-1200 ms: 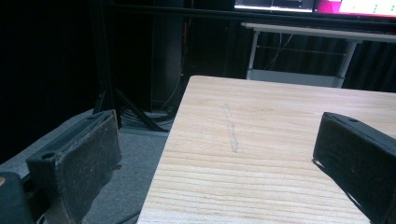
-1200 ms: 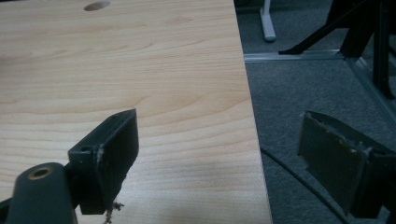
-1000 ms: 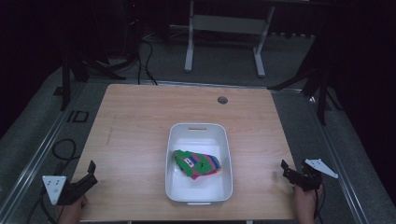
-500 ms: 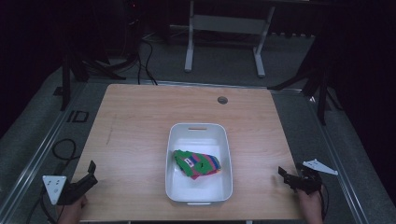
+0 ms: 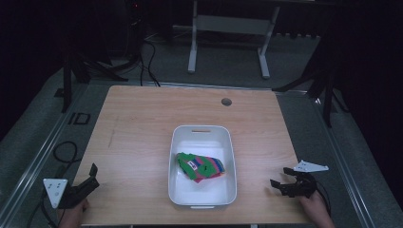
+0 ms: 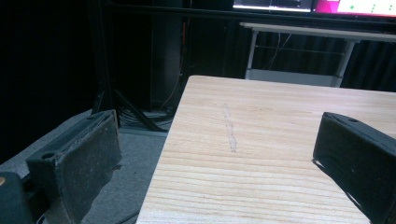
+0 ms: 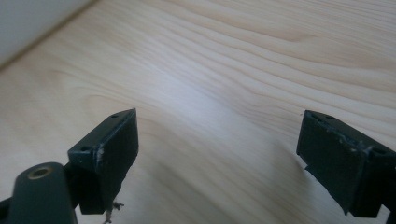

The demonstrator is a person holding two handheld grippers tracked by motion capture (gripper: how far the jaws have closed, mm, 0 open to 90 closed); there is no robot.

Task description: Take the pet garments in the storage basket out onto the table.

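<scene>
My right gripper [image 5: 283, 181] has slid a little toward the bin since a second ago; my left gripper [image 5: 94, 176] hasn't budged at lower left. I count two grippers, both with jaws spread wide and empty, one white bin [image 5: 177, 156] and one folded multicoloured cloth [image 5: 200, 166] lying in it, lower centre of the frame. Light wooden table [image 5: 138, 123] with a round grommet hole [image 5: 226, 101], grey carpet and dark room beyond, a white desk frame [image 5: 228, 33] at the top. The cloth's long axis runs left-right, tilted slightly down to the right.
</scene>
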